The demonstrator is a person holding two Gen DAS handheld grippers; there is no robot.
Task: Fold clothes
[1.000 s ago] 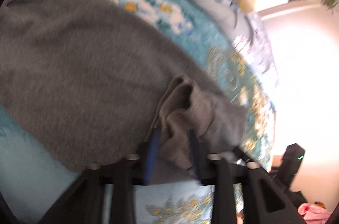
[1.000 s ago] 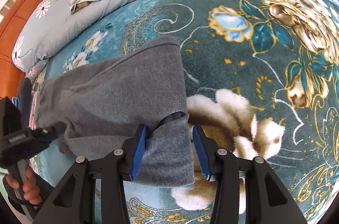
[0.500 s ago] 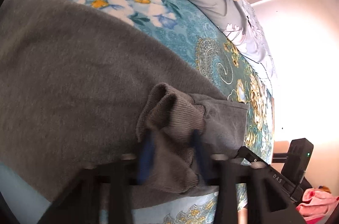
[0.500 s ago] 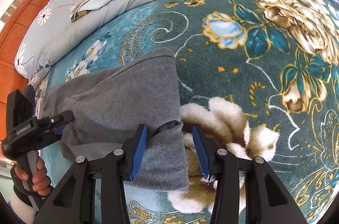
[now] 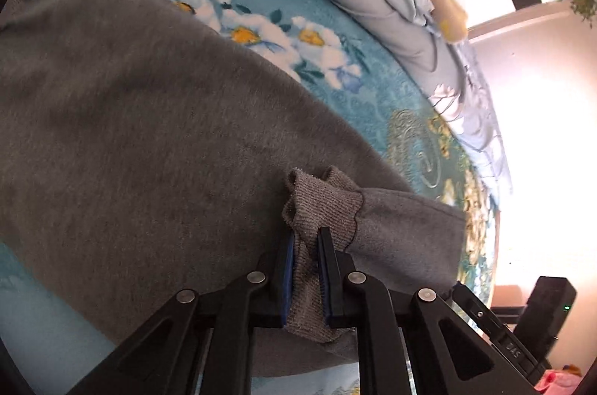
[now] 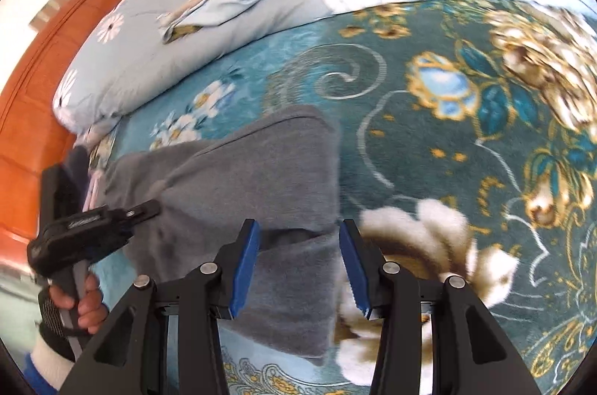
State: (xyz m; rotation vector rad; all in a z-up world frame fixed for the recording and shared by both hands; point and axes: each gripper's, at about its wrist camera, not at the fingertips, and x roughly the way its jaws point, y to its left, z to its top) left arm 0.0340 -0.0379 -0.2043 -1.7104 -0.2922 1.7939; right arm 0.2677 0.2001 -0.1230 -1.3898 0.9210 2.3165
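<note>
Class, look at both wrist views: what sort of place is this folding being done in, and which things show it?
Most likely a bedroom, with the work done on a bed. The grey garment lies on a plush teal floral blanket, a pale flowered pillow lies along its far edge, and an orange wooden panel, probably a headboard, stands behind.

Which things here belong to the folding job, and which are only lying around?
Job: grey garment; its ribbed cuff, pinched by left gripper; right gripper.
Lying about: floral blanket; pale quilt; pink cloth.
</note>
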